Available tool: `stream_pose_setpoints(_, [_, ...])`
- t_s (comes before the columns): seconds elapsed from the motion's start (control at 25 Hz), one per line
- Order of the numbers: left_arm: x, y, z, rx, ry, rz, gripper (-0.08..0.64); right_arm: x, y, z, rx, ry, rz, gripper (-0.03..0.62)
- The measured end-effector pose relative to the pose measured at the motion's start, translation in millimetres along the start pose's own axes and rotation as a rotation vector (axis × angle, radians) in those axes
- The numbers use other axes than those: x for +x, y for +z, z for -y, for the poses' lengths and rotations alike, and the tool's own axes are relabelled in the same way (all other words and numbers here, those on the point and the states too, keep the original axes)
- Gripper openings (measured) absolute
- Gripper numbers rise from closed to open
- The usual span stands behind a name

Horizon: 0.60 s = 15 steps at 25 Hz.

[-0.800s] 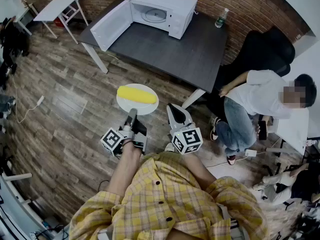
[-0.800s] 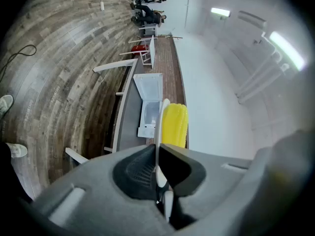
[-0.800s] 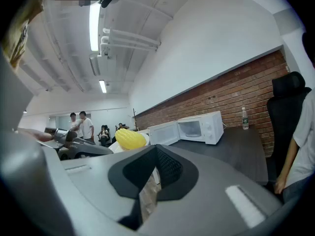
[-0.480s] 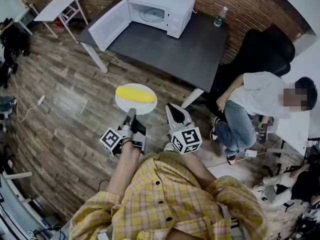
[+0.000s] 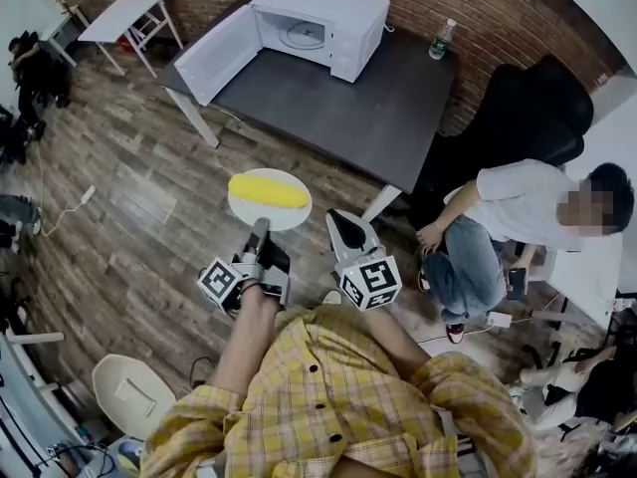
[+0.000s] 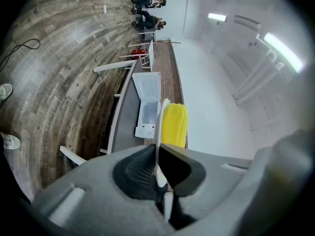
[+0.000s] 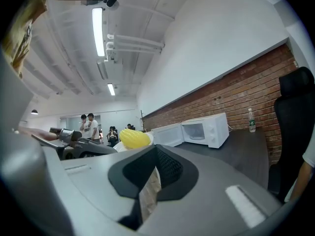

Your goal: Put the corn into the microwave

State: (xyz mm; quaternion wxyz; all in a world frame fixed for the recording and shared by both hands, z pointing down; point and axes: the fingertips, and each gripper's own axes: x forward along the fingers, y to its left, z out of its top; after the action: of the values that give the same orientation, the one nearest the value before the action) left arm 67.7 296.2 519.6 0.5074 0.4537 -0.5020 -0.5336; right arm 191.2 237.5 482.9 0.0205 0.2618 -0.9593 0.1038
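A yellow corn cob lies on a white plate held in the air above the wooden floor. My left gripper is shut on the plate's near rim. In the left gripper view the plate stands edge-on between the jaws, with the corn beyond them. My right gripper hangs just right of the plate, shut and holding nothing; from it the corn shows at the left. The white microwave stands with its door swung open on the far end of a dark table.
A bottle stands at the dark table's far right corner. A person sits low beside a black chair at the right. A small white table is at the far left. A pale stool sits near my left.
Both grippers and the plate with the corn keep their places in front of me. The floor has slid a little, and the pale stool has come into view at the bottom left.
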Motion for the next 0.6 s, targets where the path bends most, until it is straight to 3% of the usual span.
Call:
stream_pose_setpoints(0.28, [7, -23, 5, -0.007, -0.007, 0.033, 0.015, -9, 3, 11, -0.026, 0.025, 0.011, 0.005])
stream_pose_setpoints(0.6, [15, -24, -3, -0.016, 0.001, 0.034, 0.015, -6, 0, 24, -0.03, 0.012, 0.005, 0.005])
